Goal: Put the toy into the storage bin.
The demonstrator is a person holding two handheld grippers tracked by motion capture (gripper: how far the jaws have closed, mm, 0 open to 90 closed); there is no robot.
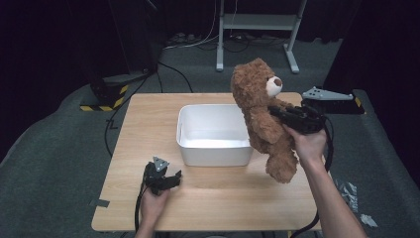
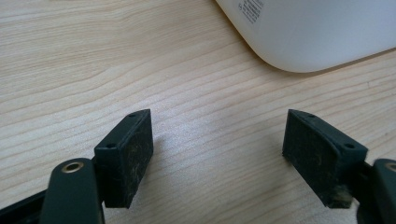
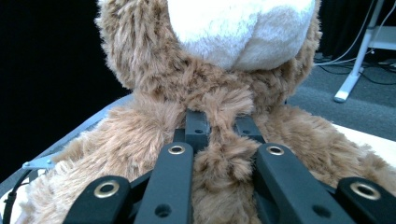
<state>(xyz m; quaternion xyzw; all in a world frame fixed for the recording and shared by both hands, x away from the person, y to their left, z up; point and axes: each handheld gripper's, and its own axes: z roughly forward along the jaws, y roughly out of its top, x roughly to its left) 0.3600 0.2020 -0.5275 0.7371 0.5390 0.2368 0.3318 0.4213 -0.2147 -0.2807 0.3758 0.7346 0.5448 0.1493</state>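
Observation:
A brown teddy bear with a white muzzle hangs upright in the air at the right rim of a white plastic bin. My right gripper is shut on the fur of the bear's chest just below the muzzle; in the right gripper view a tuft of bear fur is pinched between the jaws of that gripper. My left gripper rests low on the table at the front left of the bin, open. Between the left gripper's jaws lies bare wood, with the bin's corner ahead.
The bin sits mid-table on a light wooden table. A grey three-cornered plate lies by the table's far right corner. Cables run along the floor at the left, and a white stand is behind the table.

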